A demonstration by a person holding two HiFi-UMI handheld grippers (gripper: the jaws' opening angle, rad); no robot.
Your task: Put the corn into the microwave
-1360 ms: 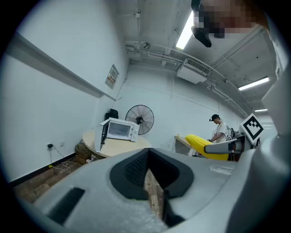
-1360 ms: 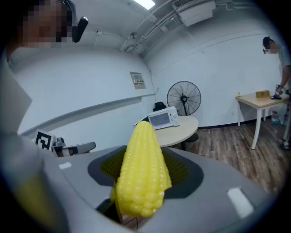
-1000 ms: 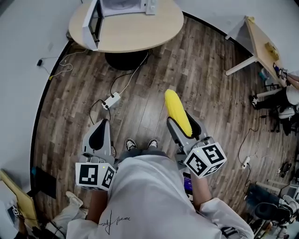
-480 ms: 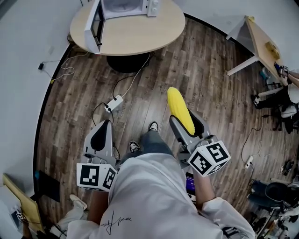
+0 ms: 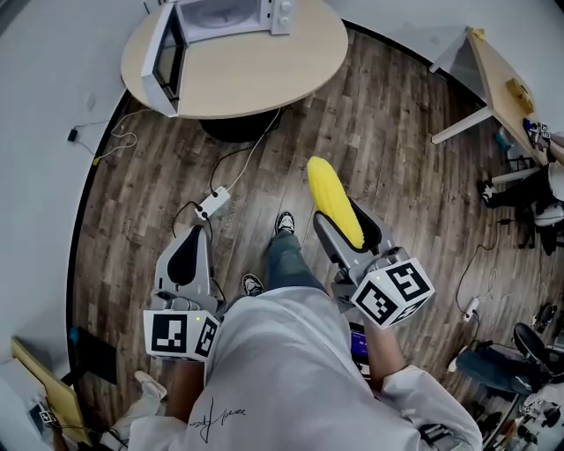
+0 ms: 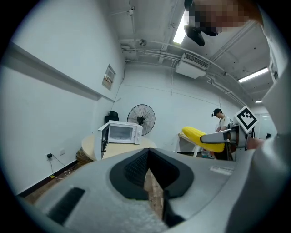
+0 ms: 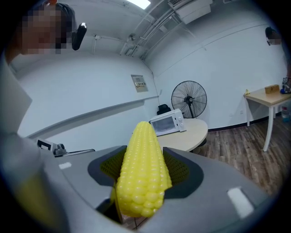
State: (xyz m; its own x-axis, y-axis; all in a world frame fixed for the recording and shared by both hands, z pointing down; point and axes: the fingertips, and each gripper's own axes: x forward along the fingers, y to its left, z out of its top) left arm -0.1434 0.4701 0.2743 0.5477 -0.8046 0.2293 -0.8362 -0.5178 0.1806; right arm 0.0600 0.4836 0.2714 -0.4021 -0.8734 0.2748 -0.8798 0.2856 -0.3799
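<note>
A yellow corn cob (image 5: pixel 333 201) sticks forward out of my right gripper (image 5: pixel 344 225), whose jaws are shut on its lower half. In the right gripper view the corn (image 7: pixel 142 173) fills the middle between the black pads, its tip aimed toward the white microwave (image 7: pixel 167 122). The microwave (image 5: pixel 225 16) stands on a round wooden table (image 5: pixel 256 75) ahead, with its door (image 5: pixel 166 55) swung open to the left. My left gripper (image 5: pixel 187 251) is held low at the left, shut and holding nothing. In the left gripper view, the microwave (image 6: pixel 119 133) shows with its door open and the corn (image 6: pixel 202 136) shows at the right.
A white power strip (image 5: pixel 214 201) and its cables lie on the wood floor between me and the table. The wearer's feet (image 5: pixel 285 222) are mid-step below the grippers. A second table (image 5: pixel 498 84) and a seated person (image 5: pixel 542 189) are at the right. A standing fan (image 6: pixel 141 119) is behind the round table.
The person has stepped forward toward the round table, carrying both grippers along. The corn stays gripped in the right gripper, and the left gripper stays shut.
</note>
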